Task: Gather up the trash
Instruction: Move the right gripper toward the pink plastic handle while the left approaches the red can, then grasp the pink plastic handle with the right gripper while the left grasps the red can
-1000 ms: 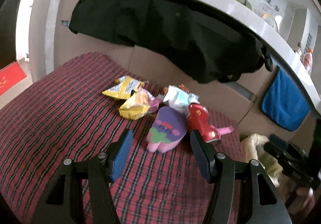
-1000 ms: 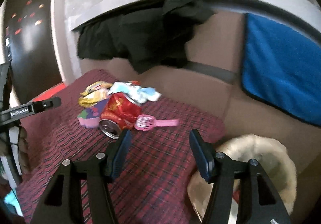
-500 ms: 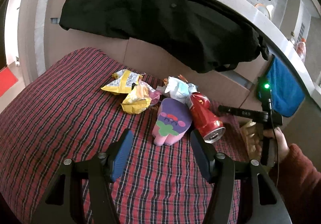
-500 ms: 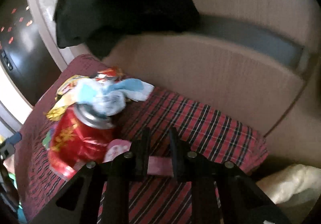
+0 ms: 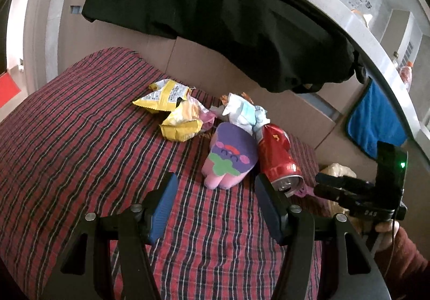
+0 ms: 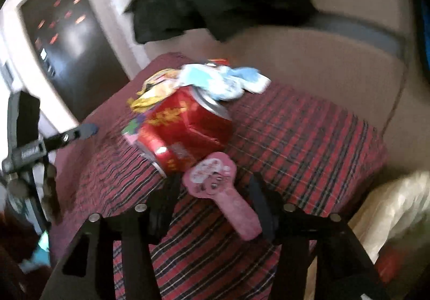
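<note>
The trash lies in one heap on the red checked cover (image 5: 80,138): yellow wrappers (image 5: 172,109), a white-blue wrapper (image 5: 242,111), a purple toy (image 5: 231,157), a dented red can (image 6: 185,130) on its side, and a pink paddle (image 6: 217,187) just beside the can. The right gripper (image 6: 212,203) has its fingers opening, with the pink paddle between them; the fingers do not press it. The left gripper (image 5: 215,206) hangs above the cover near the purple toy, fingers apart and holding nothing. A cream bag (image 6: 397,208) stands beside the cover.
</note>
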Demonstrator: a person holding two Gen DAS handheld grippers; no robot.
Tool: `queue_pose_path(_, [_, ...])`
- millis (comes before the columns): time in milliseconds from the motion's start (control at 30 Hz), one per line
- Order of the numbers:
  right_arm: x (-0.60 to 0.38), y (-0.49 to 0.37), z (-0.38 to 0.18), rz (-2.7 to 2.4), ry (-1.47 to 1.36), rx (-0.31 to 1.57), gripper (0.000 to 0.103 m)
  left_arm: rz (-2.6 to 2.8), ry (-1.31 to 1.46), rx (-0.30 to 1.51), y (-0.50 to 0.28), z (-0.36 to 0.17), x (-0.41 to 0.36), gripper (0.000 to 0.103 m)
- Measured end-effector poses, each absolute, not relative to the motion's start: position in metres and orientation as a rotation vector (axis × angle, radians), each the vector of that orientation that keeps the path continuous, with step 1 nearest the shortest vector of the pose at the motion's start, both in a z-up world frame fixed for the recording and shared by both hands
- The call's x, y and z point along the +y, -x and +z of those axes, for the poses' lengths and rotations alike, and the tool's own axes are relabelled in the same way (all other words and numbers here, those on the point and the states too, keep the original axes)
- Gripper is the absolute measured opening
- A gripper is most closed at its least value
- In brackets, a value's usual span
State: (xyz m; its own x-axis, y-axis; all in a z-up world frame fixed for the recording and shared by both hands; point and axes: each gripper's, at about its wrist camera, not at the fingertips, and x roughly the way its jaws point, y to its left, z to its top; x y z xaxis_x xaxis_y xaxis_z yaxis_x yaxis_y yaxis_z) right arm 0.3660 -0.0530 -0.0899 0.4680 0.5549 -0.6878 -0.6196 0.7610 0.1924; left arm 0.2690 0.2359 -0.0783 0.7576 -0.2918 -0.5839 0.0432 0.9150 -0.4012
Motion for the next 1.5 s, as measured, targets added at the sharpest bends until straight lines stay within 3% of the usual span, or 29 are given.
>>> queue_pose_path(167, [-0.035, -0.369, -0.098, 0.694, 0.274, 0.807, 0.052, -0.172, 0.385, 0.693, -0.264, -0.079, 0.242, 0.060])
queue_pose_path(500, [-0.015, -0.393, -0.115, 0.703, 0.343, 0.855, 0.054, -0.177, 0.396, 0.718, -0.264, -0.087, 0.240, 0.060])
queue_pose_path(600, [-0.011, -0.384, -0.114, 0.701, 0.369, 0.844, 0.049, -0.181, 0.392, 0.730, -0.264, -0.091, 0.235, 0.060])
queue_pose_path(667, [-0.010, -0.378, -0.113, 0.690, 0.384, 0.828, 0.040, -0.184, 0.392, 0.735, -0.264, -0.092, 0.231, 0.060])
queue_pose_path(1033, [-0.057, -0.350, -0.095, 0.669, 0.027, 0.850, 0.039, -0.279, 0.383, 0.716, -0.268, -0.073, 0.197, 0.060])
queue_pose_path(1500, [-0.095, -0.324, -0.097, 0.550, -0.134, 0.753, 0.039, -0.104, 0.387, 0.733, -0.347, -0.080, 0.137, 0.060])
